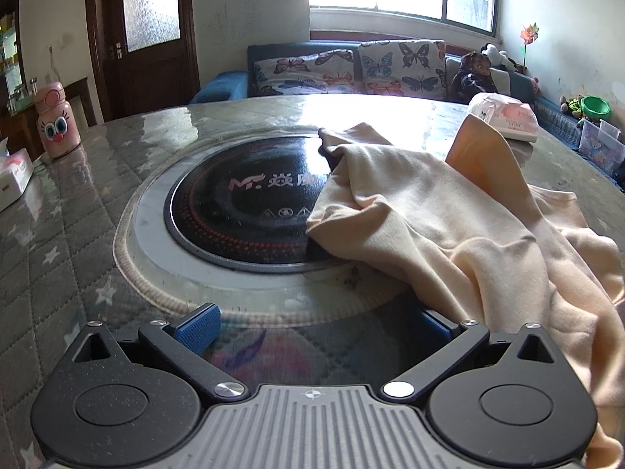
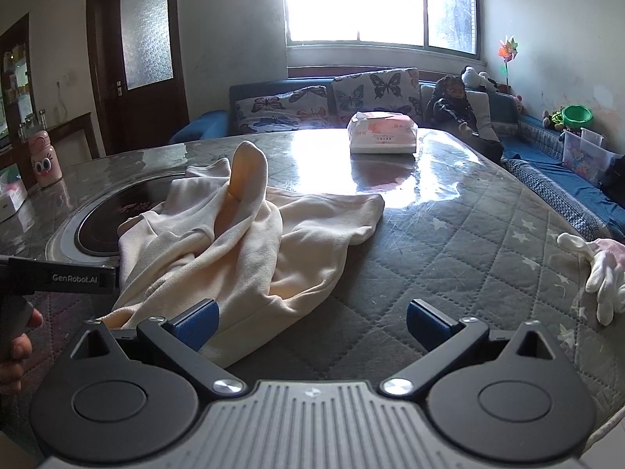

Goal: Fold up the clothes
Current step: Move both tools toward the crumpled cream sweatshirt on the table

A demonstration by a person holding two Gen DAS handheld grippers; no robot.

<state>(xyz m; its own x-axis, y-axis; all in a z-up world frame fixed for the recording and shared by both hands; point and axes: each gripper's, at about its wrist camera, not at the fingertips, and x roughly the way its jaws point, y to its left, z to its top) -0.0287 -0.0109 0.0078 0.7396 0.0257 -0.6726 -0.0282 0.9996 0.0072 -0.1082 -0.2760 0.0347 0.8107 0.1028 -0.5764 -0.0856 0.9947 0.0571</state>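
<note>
The garment (image 2: 234,230) is lying crumpled near the middle of the table (image 2: 449,258), one part draping over the hob (image 1: 242,203) and hiding its right side. In the left wrist view the cloth is running out of frame at the lower right and covering the left gripper's (image 1: 312,328) right fingertip; its jaws are standing spread, gripping nothing. The right gripper (image 2: 308,326) is hovering at the garment's near hem, jaws spread, left pad (image 2: 195,322) overlapping cloth; contact cannot be told. Bare table is lying open toward the right edge, where a white glove (image 2: 601,273) is resting, cut off. A tissue pack (image 2: 383,133) is sitting at the far edge.
</note>
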